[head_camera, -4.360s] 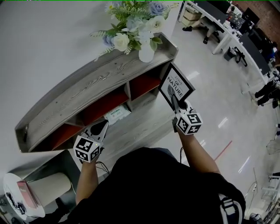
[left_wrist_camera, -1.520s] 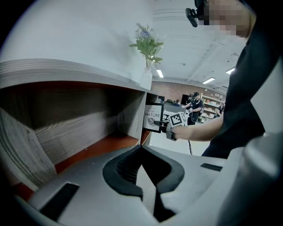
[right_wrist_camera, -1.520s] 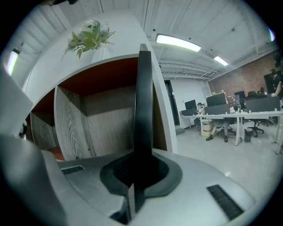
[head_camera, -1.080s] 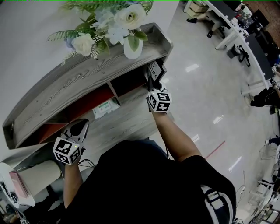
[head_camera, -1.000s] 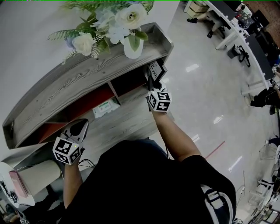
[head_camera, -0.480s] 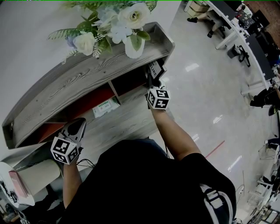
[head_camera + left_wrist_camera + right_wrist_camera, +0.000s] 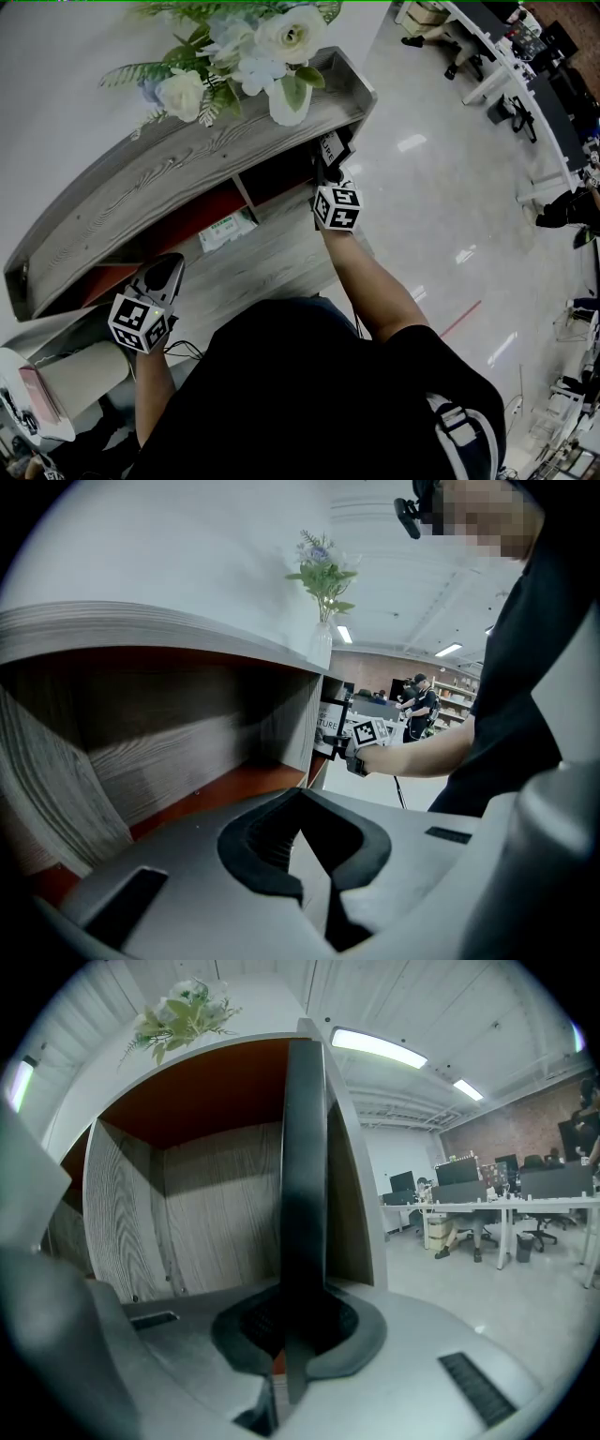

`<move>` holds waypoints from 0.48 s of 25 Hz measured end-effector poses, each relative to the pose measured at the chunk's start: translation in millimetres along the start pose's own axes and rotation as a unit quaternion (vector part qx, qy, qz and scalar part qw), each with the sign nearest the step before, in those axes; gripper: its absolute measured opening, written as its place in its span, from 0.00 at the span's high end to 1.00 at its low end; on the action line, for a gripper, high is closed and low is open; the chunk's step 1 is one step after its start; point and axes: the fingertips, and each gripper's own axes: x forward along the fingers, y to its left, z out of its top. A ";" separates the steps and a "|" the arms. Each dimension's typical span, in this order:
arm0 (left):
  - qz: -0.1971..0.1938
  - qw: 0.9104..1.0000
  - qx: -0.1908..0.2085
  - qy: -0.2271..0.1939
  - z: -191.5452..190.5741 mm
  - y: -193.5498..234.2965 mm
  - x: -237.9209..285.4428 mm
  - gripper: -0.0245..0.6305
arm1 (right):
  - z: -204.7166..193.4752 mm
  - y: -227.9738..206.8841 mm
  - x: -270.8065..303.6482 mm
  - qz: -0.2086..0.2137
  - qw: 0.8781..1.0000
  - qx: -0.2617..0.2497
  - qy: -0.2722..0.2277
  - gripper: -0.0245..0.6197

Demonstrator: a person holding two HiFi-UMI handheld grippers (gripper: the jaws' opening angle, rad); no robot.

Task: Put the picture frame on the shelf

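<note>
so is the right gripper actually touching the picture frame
Touching. The right gripper view shows the right gripper shut on the picture frame, seen edge-on.

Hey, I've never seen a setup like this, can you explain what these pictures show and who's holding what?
No robot here: a person holds a gripping tool in each hand. The view from above comes from a camera on their head; the other two come from cameras riding on each tool. The right tool is clamped on a picture frame, held upright at the right-end compartment of a grey wooden shelf. The left tool is closed and empty, near the left end. A vase of flowers stands on top.
</note>
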 end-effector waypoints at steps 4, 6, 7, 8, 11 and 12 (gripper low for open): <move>0.002 1.000 0.000 -0.003 0.3 1.7 0.7 0.93 | 0.7 0.6 4.4 0.000 1.000 0.002 -0.001 0.93; 0.003 1.000 -0.002 -0.004 0.3 2.2 0.4 0.93 | 0.6 1.3 6.1 0.002 1.000 0.002 -0.001 0.93; 0.004 1.000 -0.003 -0.004 0.2 2.5 0.4 0.93 | 0.8 1.5 6.9 0.002 1.000 0.002 -0.001 0.93; 0.004 1.000 -0.003 -0.003 0.2 2.7 0.5 0.93 | 1.2 1.5 7.6 0.003 1.000 0.002 -0.001 0.93; 0.003 1.000 -0.004 -0.003 0.8 2.8 2.0 0.93 | 2.7 0.6 9.4 0.003 1.000 0.002 -0.001 0.93; 0.002 1.000 -0.004 -0.003 1.0 2.8 2.3 0.93 | 2.9 0.6 10.2 0.003 1.000 0.002 -0.001 0.93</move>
